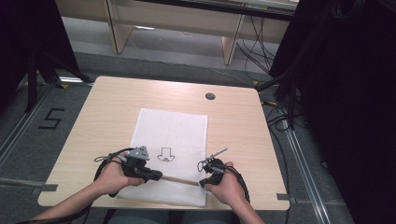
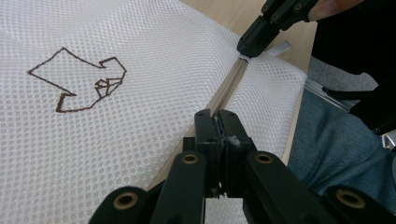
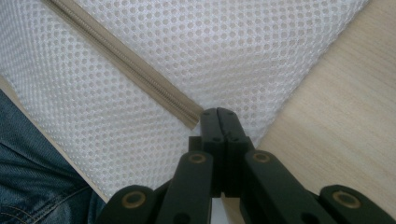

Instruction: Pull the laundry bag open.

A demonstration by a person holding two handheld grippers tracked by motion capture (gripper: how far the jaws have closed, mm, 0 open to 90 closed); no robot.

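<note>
— What's between the jaws?
— The right gripper (image 3: 218,113) is pinched closed at the end of the beige zipper (image 3: 126,65) on the white mesh bag (image 3: 233,51).
— And beneath?
— Wooden table (image 3: 341,116), right.

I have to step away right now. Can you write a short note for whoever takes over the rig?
Left gripper: shut on the zipper, apparently at its pull.
Right gripper: shut at the zipper's end, pinning the white mesh bag.
Bag lies flat on the table, zipper along the near edge.
Done: both grips set.
Left: run the zipper along; how far it is open I cannot tell.
</note>
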